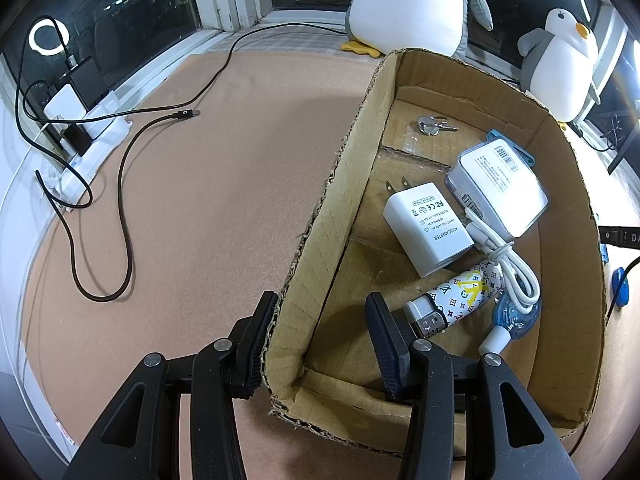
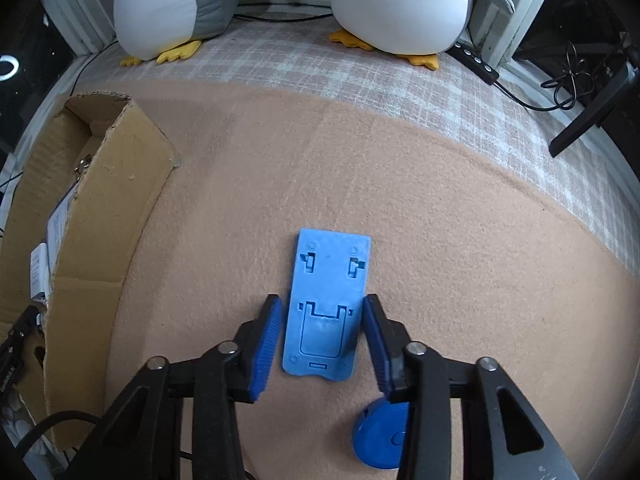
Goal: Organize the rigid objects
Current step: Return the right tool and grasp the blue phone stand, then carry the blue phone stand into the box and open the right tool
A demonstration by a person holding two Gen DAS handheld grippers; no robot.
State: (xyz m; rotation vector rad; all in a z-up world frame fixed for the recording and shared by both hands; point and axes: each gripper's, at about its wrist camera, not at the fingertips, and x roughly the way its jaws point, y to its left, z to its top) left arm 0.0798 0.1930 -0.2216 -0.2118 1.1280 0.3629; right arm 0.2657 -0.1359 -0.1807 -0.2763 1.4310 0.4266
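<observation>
A cardboard box (image 1: pixel 316 216) lies on the peach felt. It holds keys (image 1: pixel 434 125), a white adapter (image 1: pixel 428 228), a clear case (image 1: pixel 496 188), a patterned lighter (image 1: pixel 456 300) and a white cable (image 1: pixel 514 268). My left gripper (image 1: pixel 322 297) straddles the box's near left corner, one pad against the outside of the wall and the other finger inside. A flat blue phone stand (image 2: pixel 326 304) lies on the felt between the fingers of my right gripper (image 2: pixel 322 302). A thin strip of felt shows beside the left pad (image 2: pixel 266 340), so the jaws are not pressing.
A blue round disc (image 2: pixel 378 440) lies just behind the right finger. Two plush penguins (image 2: pixel 396 4) stand at the back by the window. A black cable (image 1: pixel 124 208) loops over the felt left of the box, near a white power strip (image 1: pixel 96 148). The box (image 2: pixel 92 216) stands left of the stand.
</observation>
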